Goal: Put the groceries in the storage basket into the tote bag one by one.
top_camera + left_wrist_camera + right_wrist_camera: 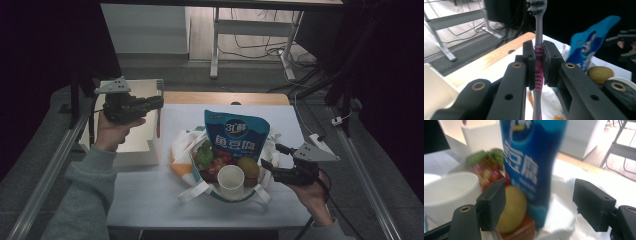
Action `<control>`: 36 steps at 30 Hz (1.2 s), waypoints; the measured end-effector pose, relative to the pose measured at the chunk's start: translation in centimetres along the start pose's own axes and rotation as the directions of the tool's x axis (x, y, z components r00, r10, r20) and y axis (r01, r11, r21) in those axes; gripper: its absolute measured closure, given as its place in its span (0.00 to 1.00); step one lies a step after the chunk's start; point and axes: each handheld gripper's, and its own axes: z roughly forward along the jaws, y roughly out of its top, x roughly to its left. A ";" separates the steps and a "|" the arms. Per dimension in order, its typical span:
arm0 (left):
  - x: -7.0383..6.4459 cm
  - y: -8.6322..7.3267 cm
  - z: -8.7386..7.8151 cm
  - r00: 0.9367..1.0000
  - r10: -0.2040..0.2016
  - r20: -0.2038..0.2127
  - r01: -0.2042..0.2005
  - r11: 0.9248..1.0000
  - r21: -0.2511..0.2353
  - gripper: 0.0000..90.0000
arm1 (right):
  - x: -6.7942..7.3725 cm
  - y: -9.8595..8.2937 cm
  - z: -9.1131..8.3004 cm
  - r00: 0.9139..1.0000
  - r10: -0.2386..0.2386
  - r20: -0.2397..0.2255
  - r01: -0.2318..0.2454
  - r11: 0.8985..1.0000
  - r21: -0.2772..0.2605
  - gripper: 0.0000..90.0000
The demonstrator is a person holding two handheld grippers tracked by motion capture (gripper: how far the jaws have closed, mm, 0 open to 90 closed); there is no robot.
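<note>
My left gripper (158, 103) is held up over the white box (135, 142) at the table's left, shut on a toothbrush (158, 125) that hangs down from the jaws. In the left gripper view the jaws (539, 63) clamp its pink ribbed handle (538, 75), bristles at the top. A white tote bag (187, 145) at mid-table holds a blue pouch (236, 135), a white cup (230, 180), a yellow-brown fruit (248, 167) and red and green produce (212, 159). My right gripper (271, 155) is open at the bag's right side, facing the pouch (531, 157) and fruit (512, 207).
The table (150, 195) has a wooden strip (225, 98) along its far edge. Metal rails (50, 160) run down both sides. A desk frame and cables (250, 45) stand on the floor beyond. A small orange-brown box (520, 232) lies under the fruit.
</note>
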 end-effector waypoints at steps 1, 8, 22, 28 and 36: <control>-0.3 0.0 0.1 1.000 0.004 0.005 -0.004 1.000 0.002 0.90 | 0.3 0.4 0.0 1.000 -0.010 -0.008 0.010 1.000 -0.006 0.30; -1.7 -0.6 1.1 0.998 0.010 0.067 -0.011 1.000 0.005 0.90 | 2.3 2.9 0.7 0.996 -0.046 -0.080 0.042 0.998 -0.051 0.31; -3.2 -1.5 3.3 0.990 -0.022 0.140 0.018 0.999 0.031 0.90 | 5.4 6.1 6.4 0.972 -0.067 -0.226 0.067 0.998 -0.007 0.33; -4.2 -1.4 4.5 0.986 -0.024 0.164 0.017 0.999 0.041 0.90 | 6.5 7.3 9.0 0.963 -0.078 -0.257 0.088 0.996 0.026 0.35; -5.7 -1.2 5.6 0.979 -0.003 0.206 -0.008 0.998 0.055 0.90 | 7.4 8.1 11.7 0.952 -0.072 -0.297 0.088 0.995 0.040 0.42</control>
